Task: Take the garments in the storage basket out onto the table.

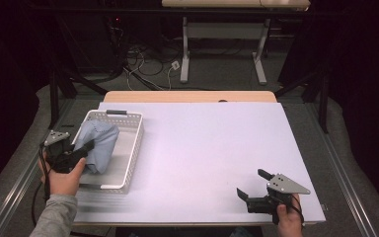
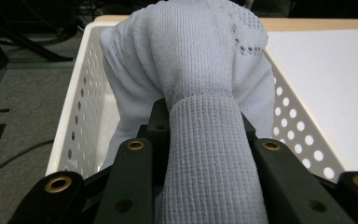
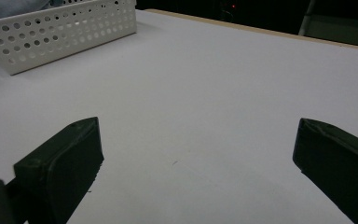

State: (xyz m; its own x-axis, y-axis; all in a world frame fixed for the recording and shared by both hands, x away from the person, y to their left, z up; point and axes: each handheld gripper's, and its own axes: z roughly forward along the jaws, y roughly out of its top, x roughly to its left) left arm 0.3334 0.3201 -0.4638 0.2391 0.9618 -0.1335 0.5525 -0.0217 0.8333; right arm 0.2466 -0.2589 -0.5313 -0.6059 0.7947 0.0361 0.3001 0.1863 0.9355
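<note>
A pale blue knitted garment [image 1: 98, 143] lies bunched in a white perforated basket [image 1: 133, 148] at the table's left. My left gripper [image 1: 86, 148] is shut on a ribbed end of that garment [image 2: 205, 154], at the basket's left side. The garment's bulk [image 2: 186, 56] rises over the basket's wall [image 2: 81, 107] just ahead of the jaws. Near the table's front right, my right gripper [image 1: 252, 183] stands open over the bare white surface, its jaws wide apart with nothing between them. The right gripper view has the gripper [image 3: 196, 154] low over the table and the basket [image 3: 60, 32] at the far left.
The white table top [image 1: 212, 143] stretches from the basket to the right edge. A wooden strip [image 1: 187, 96] runs along the far edge. Beyond it, on the floor, are cables and another table's legs [image 1: 185, 54]. A metal rail [image 1: 15, 182] lines the left side.
</note>
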